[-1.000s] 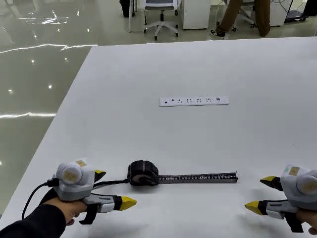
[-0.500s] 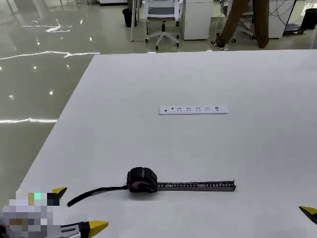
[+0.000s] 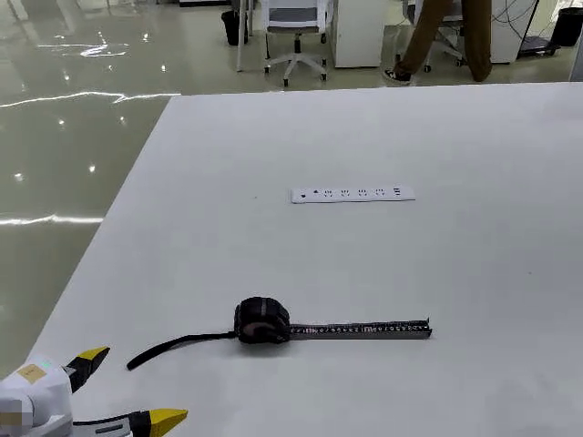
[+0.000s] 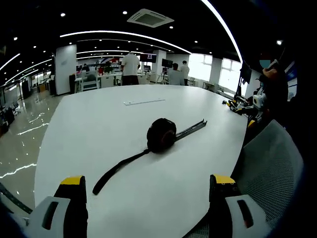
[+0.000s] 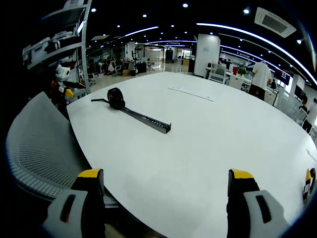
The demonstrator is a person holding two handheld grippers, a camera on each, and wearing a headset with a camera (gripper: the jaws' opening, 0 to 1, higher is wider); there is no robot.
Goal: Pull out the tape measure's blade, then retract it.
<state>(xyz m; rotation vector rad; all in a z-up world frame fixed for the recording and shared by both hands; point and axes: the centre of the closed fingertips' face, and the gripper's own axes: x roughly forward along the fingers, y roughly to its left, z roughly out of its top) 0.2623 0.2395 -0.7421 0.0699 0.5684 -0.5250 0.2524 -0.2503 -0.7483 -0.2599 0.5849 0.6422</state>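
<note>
Tape measure (image 3: 262,320) lies on the white table (image 3: 383,127) toward its near edge. The blade (image 3: 360,330) is drawn out flat from the dark round case (image 4: 161,135) toward 3 o'clock, and a black wrist strap (image 3: 178,347) trails off toward 8 o'clock. Left gripper (image 3: 130,387) sits at 7 o'clock in the head view, by the table's near corner and well apart from the tape, its yellow-tipped jaws spread wide and holding nothing. Its own view looks across the table at the case, with the strap nearest. Right gripper (image 5: 165,173) also has its jaws wide apart and empty (in its own view the blade's free end is nearest, the case beyond at 11 o'clock), and it too is well clear of the tape. A white power strip (image 3: 352,194) lies at 1 o'clock from the case, farther up the table.
</note>
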